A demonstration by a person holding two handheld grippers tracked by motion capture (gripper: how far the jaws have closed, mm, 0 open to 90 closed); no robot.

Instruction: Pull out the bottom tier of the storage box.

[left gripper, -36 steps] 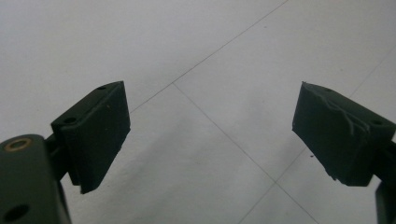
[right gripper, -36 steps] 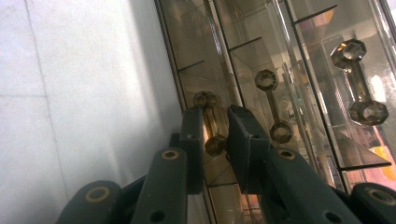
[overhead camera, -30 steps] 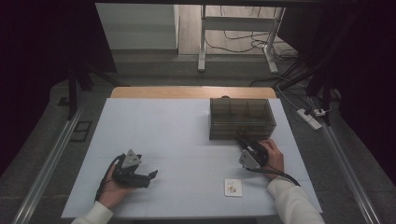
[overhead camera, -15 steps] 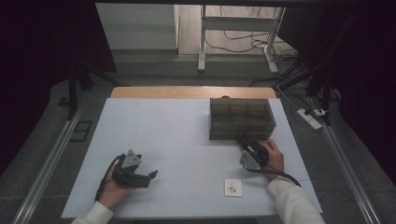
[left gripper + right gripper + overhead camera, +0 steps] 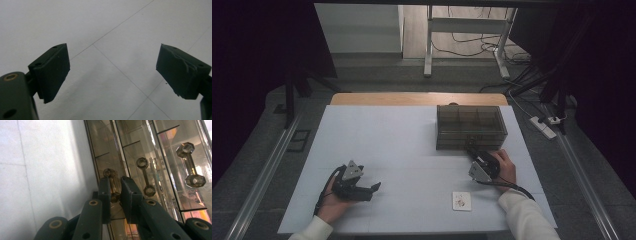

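Fingers (image 5: pixel 115 195) of right gripper (image 5: pixel 475 156) clamp drawer handle (image 5: pixel 111 185).

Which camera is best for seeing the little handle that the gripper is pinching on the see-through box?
The right gripper view: the right gripper closes around the drawer handle close up. The high view shows the clear drawer box, its handles too small to make out. The left gripper view faces bare table.
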